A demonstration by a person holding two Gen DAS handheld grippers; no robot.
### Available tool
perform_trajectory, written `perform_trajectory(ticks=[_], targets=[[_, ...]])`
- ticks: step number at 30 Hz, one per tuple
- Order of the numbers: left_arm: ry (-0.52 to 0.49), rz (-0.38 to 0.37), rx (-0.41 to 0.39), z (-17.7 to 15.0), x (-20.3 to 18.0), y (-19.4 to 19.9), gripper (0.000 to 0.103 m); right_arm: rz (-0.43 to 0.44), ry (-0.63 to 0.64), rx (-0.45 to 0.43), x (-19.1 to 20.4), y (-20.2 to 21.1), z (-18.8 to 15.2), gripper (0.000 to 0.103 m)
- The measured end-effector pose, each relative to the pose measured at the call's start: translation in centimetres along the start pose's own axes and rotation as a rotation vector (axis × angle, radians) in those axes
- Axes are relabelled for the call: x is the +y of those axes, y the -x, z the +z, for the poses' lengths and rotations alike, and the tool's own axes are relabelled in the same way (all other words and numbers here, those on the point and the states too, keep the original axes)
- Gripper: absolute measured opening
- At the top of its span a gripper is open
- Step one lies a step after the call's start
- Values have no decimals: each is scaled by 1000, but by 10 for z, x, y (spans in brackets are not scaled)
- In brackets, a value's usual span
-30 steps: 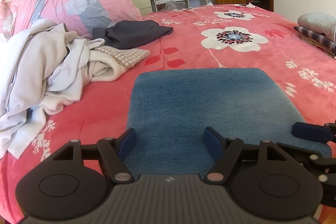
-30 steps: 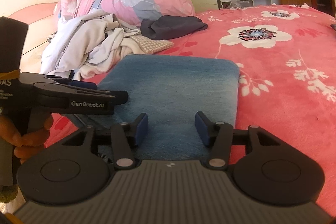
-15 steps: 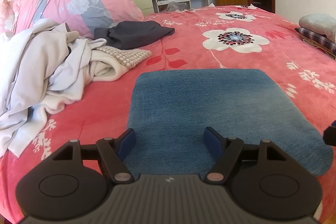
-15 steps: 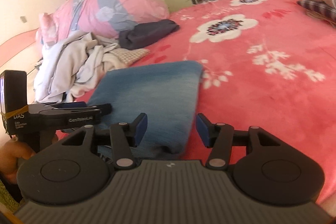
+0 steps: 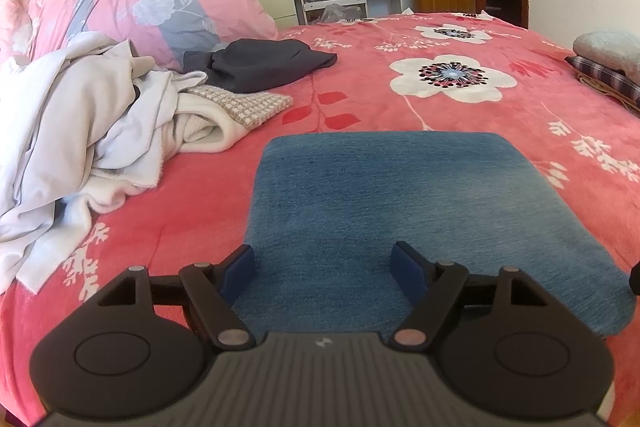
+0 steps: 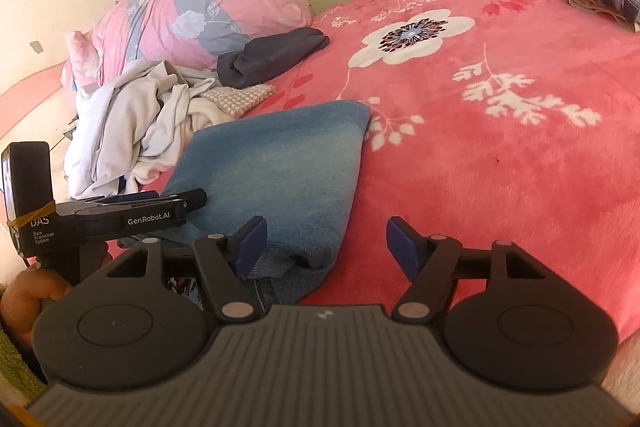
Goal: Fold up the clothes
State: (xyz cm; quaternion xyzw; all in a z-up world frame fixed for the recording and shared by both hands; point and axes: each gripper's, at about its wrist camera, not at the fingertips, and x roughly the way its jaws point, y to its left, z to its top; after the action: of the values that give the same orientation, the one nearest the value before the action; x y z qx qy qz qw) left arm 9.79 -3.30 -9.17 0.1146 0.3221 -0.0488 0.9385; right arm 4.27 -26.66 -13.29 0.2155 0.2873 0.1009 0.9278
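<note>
On red floral bed (image 5: 460,155), folded jeans (image 5: 400,211) unmoved; right hand-held gripper (image 6: 322,242) now off past their right edge, jaws opening on nothing; left hand-held gripper (image 5: 323,265) wide over jeans, as before.

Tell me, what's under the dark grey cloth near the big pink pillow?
The dark grey crumpled cloth lies on the red flowered blanket, its left edge over the heap of white clothes. Anything tucked beneath it is covered, so I cannot tell.
</note>
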Motion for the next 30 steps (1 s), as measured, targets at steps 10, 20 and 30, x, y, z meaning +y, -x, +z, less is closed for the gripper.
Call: perform_trajectory(ticks=[10,20,30], targets=[[-6,2,1,0,0,0,77,9,-21,14,-3,-3,-2,68],[-8,4,1,0,0,0,77,15,-34,19,-6,-4,-4,71],[-9,5,1,0,0,0,77,19,-46,23,-7,-4,-5,72]])
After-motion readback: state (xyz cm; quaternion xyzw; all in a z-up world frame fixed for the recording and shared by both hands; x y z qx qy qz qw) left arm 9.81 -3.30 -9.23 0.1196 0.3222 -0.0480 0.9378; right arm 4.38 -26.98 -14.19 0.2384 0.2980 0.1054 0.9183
